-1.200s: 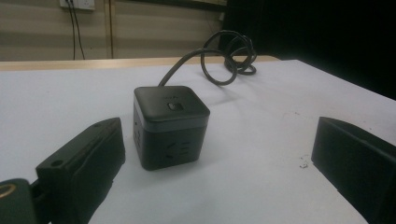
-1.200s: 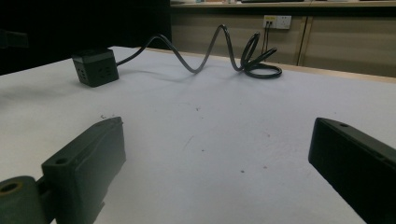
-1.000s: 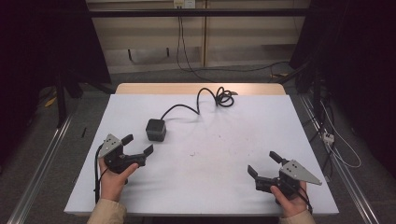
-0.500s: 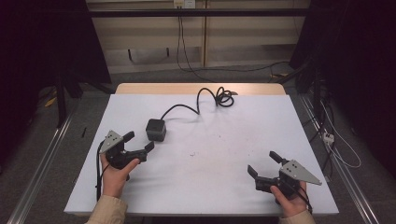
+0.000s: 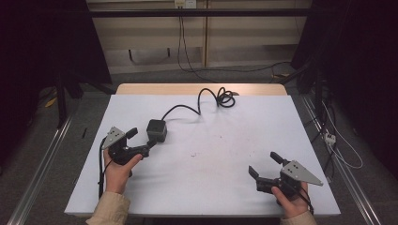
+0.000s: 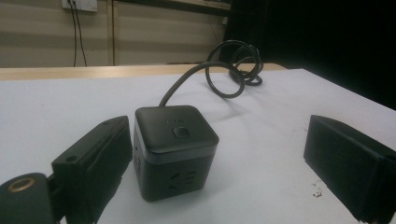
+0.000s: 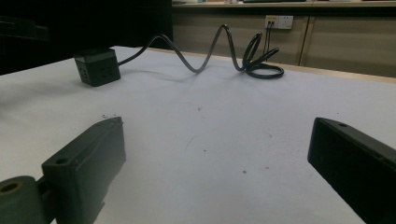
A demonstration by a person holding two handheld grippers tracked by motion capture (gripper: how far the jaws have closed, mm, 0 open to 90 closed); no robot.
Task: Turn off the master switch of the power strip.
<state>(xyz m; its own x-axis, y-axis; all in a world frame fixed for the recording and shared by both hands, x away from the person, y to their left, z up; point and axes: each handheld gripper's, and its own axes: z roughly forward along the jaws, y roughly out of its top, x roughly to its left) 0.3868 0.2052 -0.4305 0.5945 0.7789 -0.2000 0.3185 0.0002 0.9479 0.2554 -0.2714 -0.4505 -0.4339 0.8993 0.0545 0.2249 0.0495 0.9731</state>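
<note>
A black cube-shaped power socket [image 5: 156, 130] [image 6: 173, 148] [image 7: 97, 66] stands on the white table [image 5: 211, 154], left of centre. Its black cable [image 5: 206, 98] [image 6: 224, 74] [image 7: 224, 51] runs back in loops toward the far edge. My left gripper [image 5: 139, 142] [image 6: 219, 172] is open, its jaws spread just in front of the cube, one jaw close beside the cube's left face without gripping it. My right gripper [image 5: 265, 165] [image 7: 219, 172] is open near the front right of the table, nothing between its jaws, far from the cube.
A wooden strip [image 5: 197, 89] borders the table's far edge. Wall sockets [image 5: 185, 3] with cords hang on the back wall. Loose cables and a plug strip [image 5: 328, 137] lie on the floor at the right. Metal rails [image 5: 42, 159] flank the table.
My left gripper has edged forward and right toward the cube socket. The right gripper has stayed where it was.
</note>
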